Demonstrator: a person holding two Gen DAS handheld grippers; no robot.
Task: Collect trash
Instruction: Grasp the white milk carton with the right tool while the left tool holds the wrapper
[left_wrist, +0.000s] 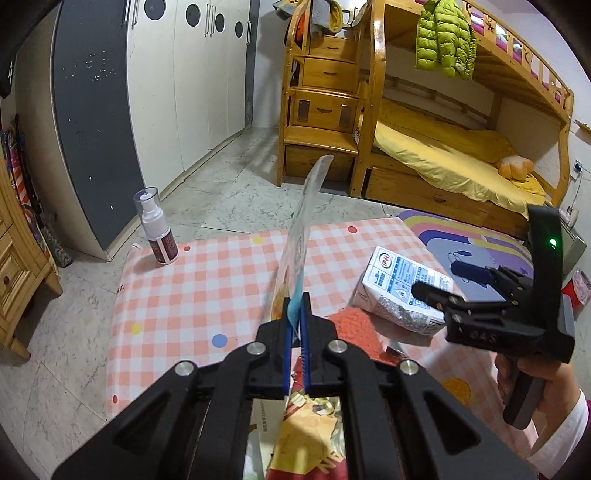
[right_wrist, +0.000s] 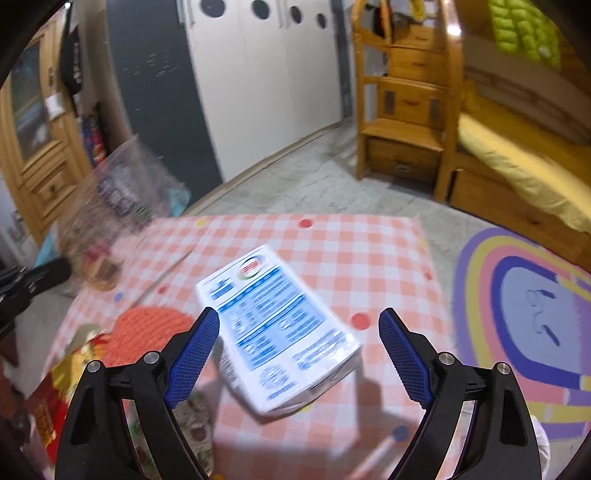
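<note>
Carton (right_wrist: 277, 332), one, white with blue print, lying flat on the checked surface (right_wrist: 369, 251) at 12 o'clock from the right claw (right_wrist: 295, 358), whose jaws stand wide to either side of it, not touching. Judged light and probably empty, with stiff card walls that could dent under a hard squeeze; best taken across its narrow width near the close end.

Wrapper (left_wrist: 303, 236), one, thin clear plastic, pinched edge-on in the left claw (left_wrist: 295, 310) and rising toward 12 o'clock (limp, slippery, nearly weightless, likely to flap).

Spray bottle (left_wrist: 157, 229), one, upright at 10 o'clock in the left view, on the far corner of the surface.

Orange cloth (right_wrist: 147, 328), one, just beside the carton at 9 o'clock. Printed packets (left_wrist: 306, 439) below the left claw: count unclear.
</note>
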